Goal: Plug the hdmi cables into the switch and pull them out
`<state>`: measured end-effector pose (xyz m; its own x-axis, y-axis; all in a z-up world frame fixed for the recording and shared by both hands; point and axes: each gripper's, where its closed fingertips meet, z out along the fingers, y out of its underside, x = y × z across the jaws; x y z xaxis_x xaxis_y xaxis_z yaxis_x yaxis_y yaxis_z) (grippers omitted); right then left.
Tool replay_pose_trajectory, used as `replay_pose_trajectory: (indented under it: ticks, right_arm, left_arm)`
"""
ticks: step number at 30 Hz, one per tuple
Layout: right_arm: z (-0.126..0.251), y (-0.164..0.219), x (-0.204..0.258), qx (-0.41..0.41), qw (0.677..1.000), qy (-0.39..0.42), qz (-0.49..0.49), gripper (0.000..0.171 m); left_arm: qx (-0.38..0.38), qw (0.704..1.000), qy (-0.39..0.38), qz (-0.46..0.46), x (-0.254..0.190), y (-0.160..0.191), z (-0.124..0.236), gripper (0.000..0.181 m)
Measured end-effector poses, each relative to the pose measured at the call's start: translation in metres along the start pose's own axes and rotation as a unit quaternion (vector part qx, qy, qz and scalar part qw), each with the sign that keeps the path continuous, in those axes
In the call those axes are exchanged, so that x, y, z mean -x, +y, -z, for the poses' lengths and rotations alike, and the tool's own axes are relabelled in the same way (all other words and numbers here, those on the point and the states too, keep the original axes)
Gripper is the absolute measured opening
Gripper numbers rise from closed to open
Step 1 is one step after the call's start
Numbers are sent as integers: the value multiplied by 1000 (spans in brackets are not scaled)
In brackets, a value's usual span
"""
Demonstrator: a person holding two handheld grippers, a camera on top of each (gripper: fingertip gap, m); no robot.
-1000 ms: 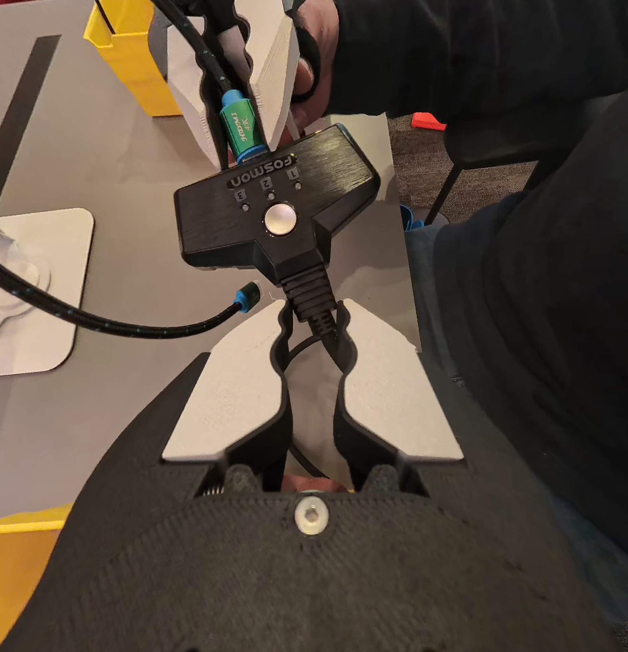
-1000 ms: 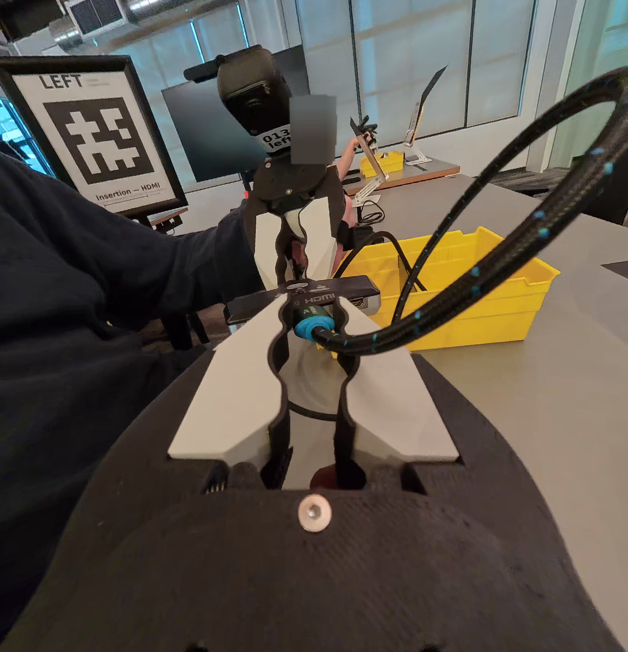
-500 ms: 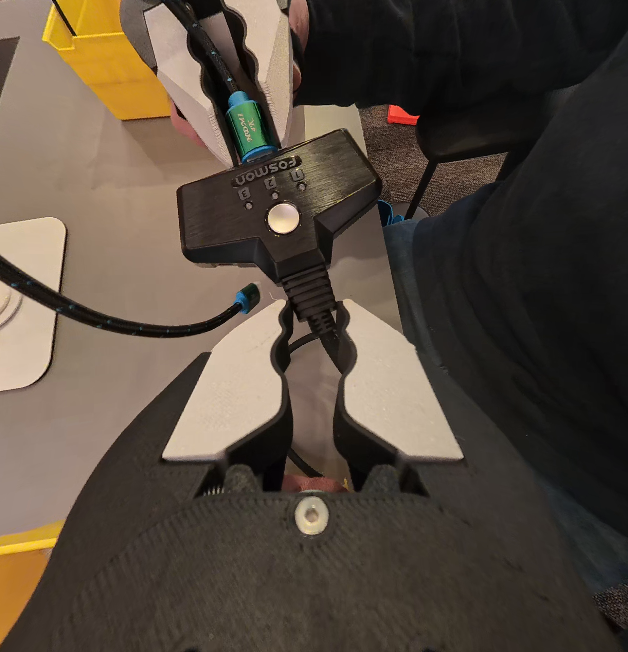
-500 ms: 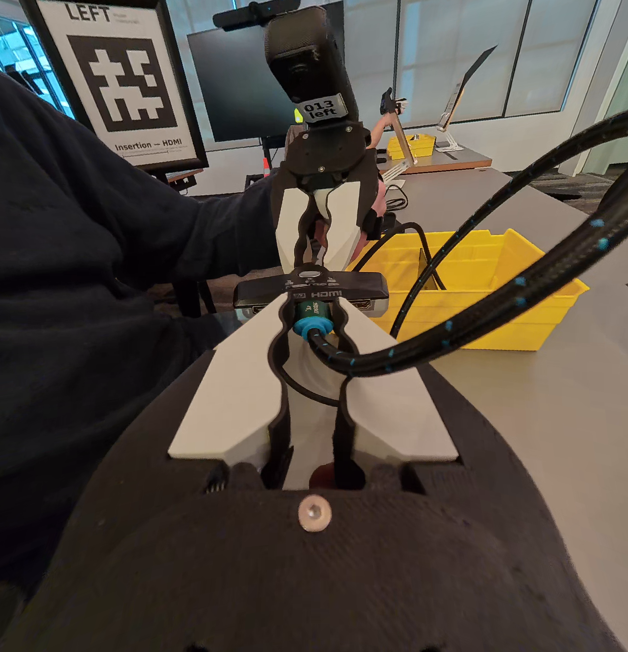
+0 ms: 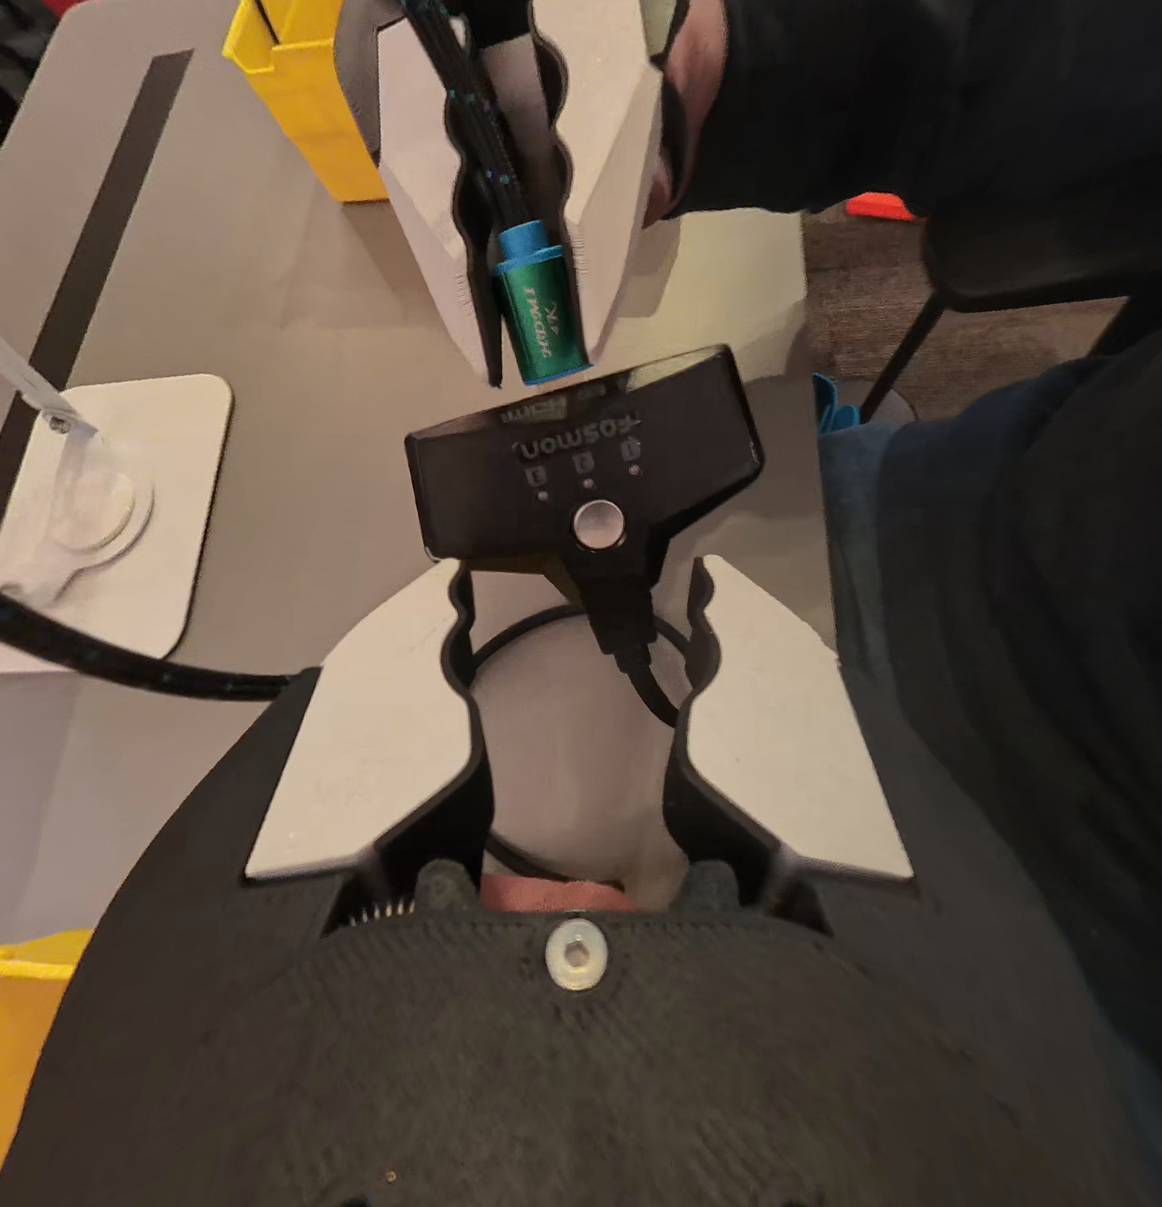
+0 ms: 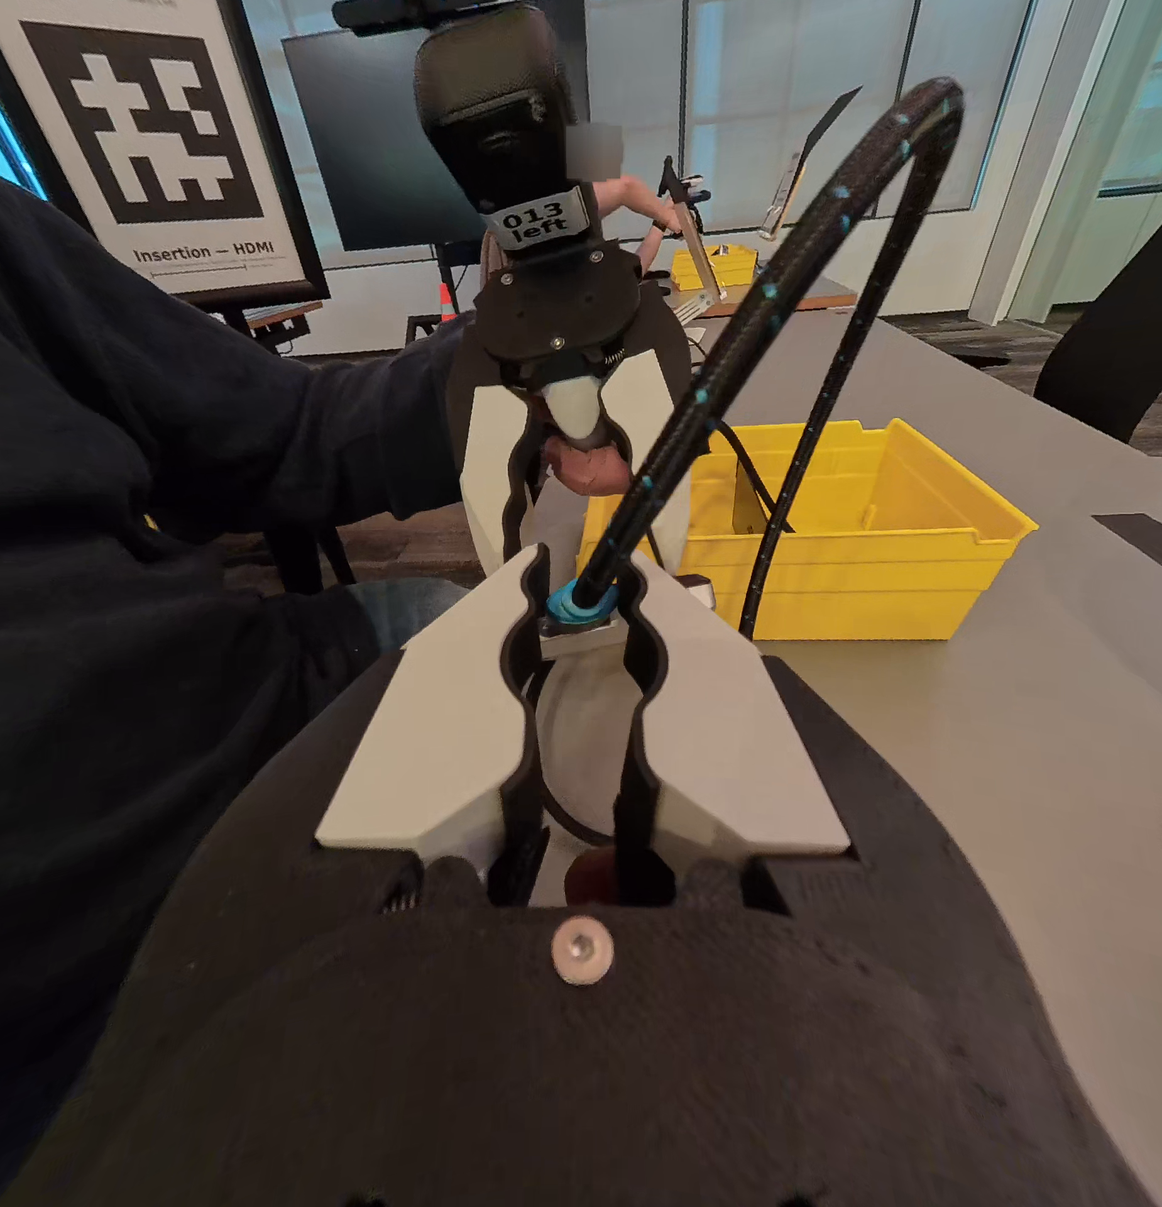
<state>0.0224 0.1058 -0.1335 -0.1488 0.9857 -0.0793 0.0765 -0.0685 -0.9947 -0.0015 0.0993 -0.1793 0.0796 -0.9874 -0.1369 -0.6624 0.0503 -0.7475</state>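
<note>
- Green metal plug (image 5: 544,326) with a blue collar sits between the fingers of the right gripper (image 5: 539,366), which clamp its shell; its nose meets the far edge of the black switch (image 5: 584,470) at a tilt. Whether it is seated in a port or just out of it cannot be told; the metal tip is not visible.
- Left gripper (image 5: 578,588): jaws stand wide apart. The switch's own black lead (image 5: 630,653) passes loosely between them, against the right-hand finger at most, so it is not gripped.
- Switch lies just past the left fingertips, over the grey table (image 5: 291,294), near its edge.
- Second braided cable (image 5: 140,666) runs in from the left; its end is hidden behind the left gripper. Judged not plugged in.
- Right wrist view: braided cable (image 6: 728,366) arcs up from the blue collar (image 6: 578,604) held in the right gripper (image 6: 581,588); yellow bin (image 6: 859,555) behind.
- Progress, as a judgement: mid-cycle on one cable, insertion or extraction in hand; the other cable is left to do.
- Versus 0.5 s ago: the left jaws were pinched on the switch's lead and now are released; the switch has tipped, its port face showing; the plug stands more upright and less buried in the housing; the loose cable's blue end, visible then, is out of sight.
</note>
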Motion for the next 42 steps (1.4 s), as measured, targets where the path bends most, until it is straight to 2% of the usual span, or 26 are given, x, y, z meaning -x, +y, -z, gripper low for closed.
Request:
replay_pose_trajectory:
  ticks: [6,9,12,15,18,20,22,24,30,31,33,34,39,40,42]
  right_arm:
    - [3,-7,-13,-19,999,40,-6,19]
    - [8,-12,-25,-35,997,71,-17,19]
    - [14,-18,-34,-59,993,95,-35,19]
    - [16,-23,-39,-77,990,111,-48,19]
    - [13,-26,-37,-83,989,112,-51,19]
    - [11,-30,-36,-94,987,118,-55,19]
    - [13,-35,-38,-104,985,127,-58,18]
    - [16,-36,-40,-106,984,134,-57,19]
    - [21,-38,-41,-115,981,140,-67,19]
    - [20,-38,-41,-114,981,142,-66,19]
    - [18,-38,-40,-110,981,147,-66,19]
    - [17,-38,-41,-107,980,156,-64,19]
    - [16,-38,-43,-105,974,192,-59,19]
    - [15,-39,-43,-107,973,196,-57,19]
    - [13,-40,-41,-109,972,201,-55,19]
  left_arm:
    - [38,997,-65,-3,14,5,-10,85]
    - [47,991,-122,-17,22,0,-16,109]
    - [56,975,-206,-55,34,-8,-23,123]
    - [55,951,-282,-112,40,-19,-32,125]
    - [42,915,-372,-148,49,-32,-34,107]
    - [30,890,-424,-165,55,-39,-29,88]
    - [15,877,-447,-172,54,-42,-26,57]
    - [10,861,-474,-187,56,-45,-19,44]
    - [-17,845,-495,-201,61,-53,-1,26]
    - [-15,849,-490,-195,63,-52,0,29]
    - [-16,853,-489,-180,65,-51,1,48]
    - [-10,852,-491,-183,66,-49,2,52]
    - [0,848,-496,-187,67,-49,4,52]
    - [6,845,-498,-197,67,-49,4,49]
    - [34,832,-502,-232,66,-47,2,28]
